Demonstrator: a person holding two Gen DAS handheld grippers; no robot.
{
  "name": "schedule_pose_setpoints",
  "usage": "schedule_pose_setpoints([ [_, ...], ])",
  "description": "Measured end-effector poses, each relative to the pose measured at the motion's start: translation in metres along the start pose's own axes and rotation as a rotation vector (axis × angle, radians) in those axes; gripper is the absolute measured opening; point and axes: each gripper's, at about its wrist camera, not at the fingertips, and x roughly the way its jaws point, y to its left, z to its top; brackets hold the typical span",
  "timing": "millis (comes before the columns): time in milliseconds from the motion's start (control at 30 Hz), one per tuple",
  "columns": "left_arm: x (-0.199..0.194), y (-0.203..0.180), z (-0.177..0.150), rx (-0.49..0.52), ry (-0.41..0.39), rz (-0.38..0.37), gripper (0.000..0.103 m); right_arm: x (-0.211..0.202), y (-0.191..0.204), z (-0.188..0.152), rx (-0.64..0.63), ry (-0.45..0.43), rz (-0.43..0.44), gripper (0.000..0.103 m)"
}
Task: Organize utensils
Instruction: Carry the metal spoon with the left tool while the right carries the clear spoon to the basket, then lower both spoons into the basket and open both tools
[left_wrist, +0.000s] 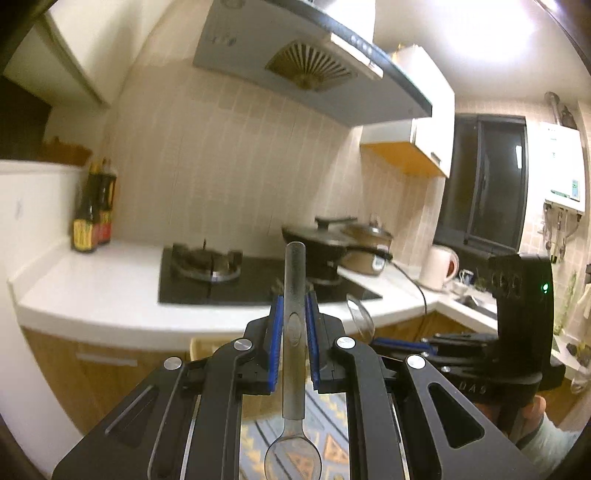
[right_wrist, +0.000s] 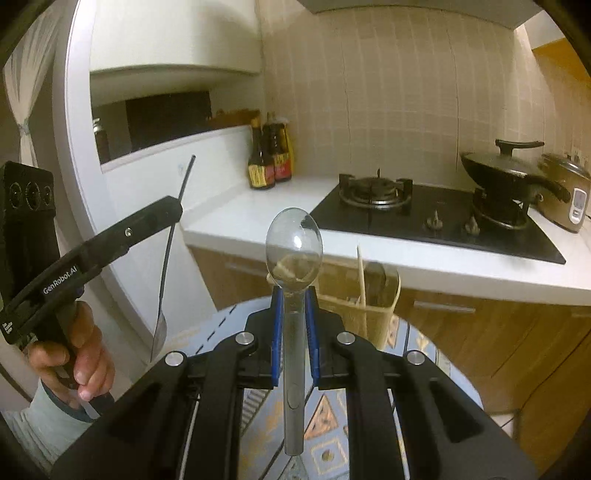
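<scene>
My left gripper (left_wrist: 294, 299) is shut on a metal spoon (left_wrist: 293, 295), handle pointing up and forward, bowl hanging down near the camera. It also shows from the side in the right wrist view (right_wrist: 168, 236). My right gripper (right_wrist: 293, 295) is shut on a second metal spoon (right_wrist: 294, 243), bowl up and handle down; its bowl peeks into the left wrist view (left_wrist: 360, 317). Both are held in the air above a table with a patterned cloth (right_wrist: 325, 417). A pale utensil holder (right_wrist: 364, 306) with a chopstick stands on the table just beyond the right gripper.
A white counter (left_wrist: 110, 280) holds a black gas hob (right_wrist: 424, 218), a lidded black pan (right_wrist: 517, 170), a rice cooker (right_wrist: 569, 192) and sauce bottles (right_wrist: 271, 155). Wooden cabinets (right_wrist: 498, 332) sit below. A kettle (left_wrist: 441, 267) and sink are at the right.
</scene>
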Motion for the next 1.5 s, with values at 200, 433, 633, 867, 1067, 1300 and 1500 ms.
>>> schedule_pose_setpoints([
  [200,0.023,0.013,0.012,0.002,-0.059,0.019,0.01,0.01,-0.017,0.019,0.001,-0.07,-0.028,0.01],
  [433,0.06,0.049,0.021,-0.036,-0.138,0.066,0.01,0.026,-0.043,0.051,0.018,-0.174,-0.081,0.01],
  [633,0.102,0.07,0.022,-0.07,-0.163,0.097,0.01,0.061,-0.07,0.066,0.079,-0.224,-0.121,0.01],
  [867,0.137,0.052,0.004,-0.075,-0.192,0.1,0.01,0.108,-0.096,0.054,0.138,-0.244,-0.156,0.01],
  [1067,0.164,0.036,-0.026,-0.019,-0.216,0.2,0.01,0.131,-0.103,0.032,0.153,-0.26,-0.204,0.01],
  [1300,0.177,0.041,-0.051,-0.012,-0.214,0.277,0.011,0.147,-0.09,0.009,0.073,-0.273,-0.281,0.01],
  [1500,0.164,0.048,-0.053,-0.017,-0.175,0.209,0.02,0.143,-0.08,-0.005,0.03,-0.255,-0.259,0.011],
])
